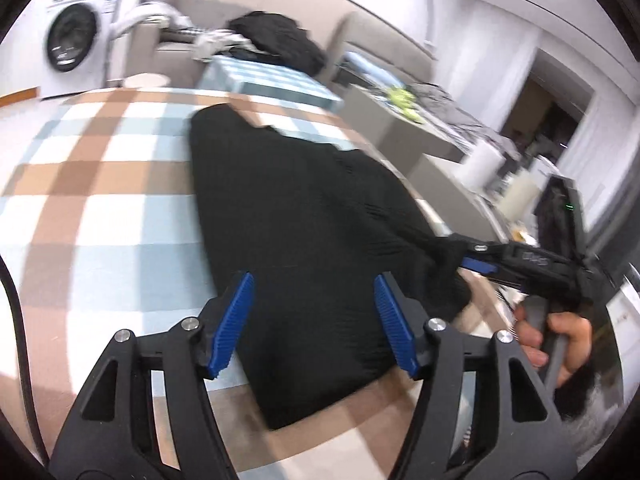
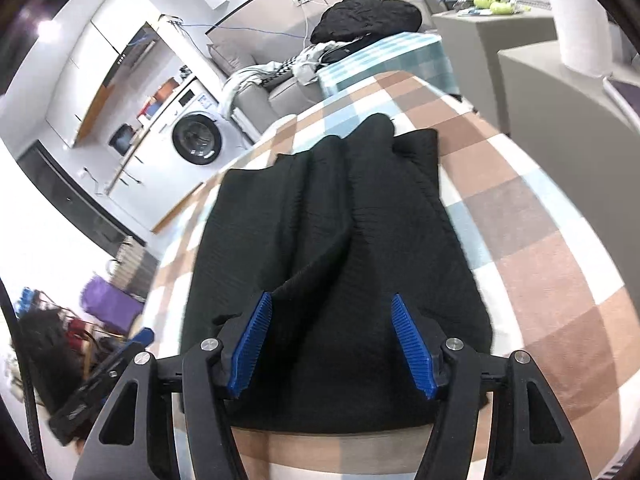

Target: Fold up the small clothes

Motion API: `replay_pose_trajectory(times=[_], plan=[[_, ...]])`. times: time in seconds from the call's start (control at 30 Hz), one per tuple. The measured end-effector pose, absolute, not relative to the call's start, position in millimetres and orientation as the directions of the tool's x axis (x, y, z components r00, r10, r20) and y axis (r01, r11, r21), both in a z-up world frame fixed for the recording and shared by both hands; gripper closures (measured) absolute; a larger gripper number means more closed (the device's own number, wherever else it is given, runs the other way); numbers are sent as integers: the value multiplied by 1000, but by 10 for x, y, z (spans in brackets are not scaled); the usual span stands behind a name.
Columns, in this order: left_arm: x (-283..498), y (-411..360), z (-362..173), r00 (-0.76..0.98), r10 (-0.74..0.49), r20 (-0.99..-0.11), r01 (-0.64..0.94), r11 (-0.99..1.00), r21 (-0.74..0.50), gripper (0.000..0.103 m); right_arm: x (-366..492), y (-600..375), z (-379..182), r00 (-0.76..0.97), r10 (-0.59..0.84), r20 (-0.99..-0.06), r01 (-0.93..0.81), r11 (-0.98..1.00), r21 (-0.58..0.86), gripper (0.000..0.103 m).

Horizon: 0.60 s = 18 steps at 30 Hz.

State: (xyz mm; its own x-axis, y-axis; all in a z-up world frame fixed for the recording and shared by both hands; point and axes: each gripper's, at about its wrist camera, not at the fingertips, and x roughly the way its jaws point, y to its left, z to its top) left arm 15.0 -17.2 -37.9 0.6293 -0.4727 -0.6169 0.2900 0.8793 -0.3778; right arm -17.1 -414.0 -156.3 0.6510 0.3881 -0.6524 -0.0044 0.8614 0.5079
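Observation:
A black ribbed knit garment (image 1: pixel 304 216) lies along the checked tablecloth (image 1: pixel 100 200). My left gripper (image 1: pixel 314 292) is open, its blue pads either side of the garment's near end, just above it. In the left wrist view my right gripper (image 1: pixel 468 258) reaches in from the right and the cloth's right corner bunches at its tip. In the right wrist view the garment (image 2: pixel 332 216) has lengthwise folds. My right gripper (image 2: pixel 332 312) shows its blue pads spread wide over the near hem, with a raised ridge of cloth between them.
A second pile of dark clothes (image 2: pixel 368 16) lies on a further blue checked table (image 1: pixel 264 76). A washing machine (image 1: pixel 76 36) stands at the far left. Grey cabinets (image 2: pixel 560 120) stand along the table's right side. A clothes rack (image 2: pixel 80 328) is low on the left.

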Motion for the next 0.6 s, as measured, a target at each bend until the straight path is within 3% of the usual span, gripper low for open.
replay_pose_trajectory(times=[0.3, 0.4, 0.47, 0.6], plan=[[160, -21, -624, 621, -430, -655, 232, 899, -371, 42, -283, -4331, -1418, 649, 468, -600, -21, 799, 601, 39], [199, -90, -625, 618, -427, -660, 238, 902, -361, 42, -180, -4188, -1535, 608, 475, -637, -21, 811, 585, 40], [183, -116, -624, 619, -426, -660, 247, 903, -352, 42, -124, -4044, -1644, 574, 488, -658, -42, 820, 571, 48], [135, -159, -608, 619, -410, -670, 245, 911, -331, 42, -48, -3897, -1764, 554, 489, -673, -46, 826, 562, 89]])
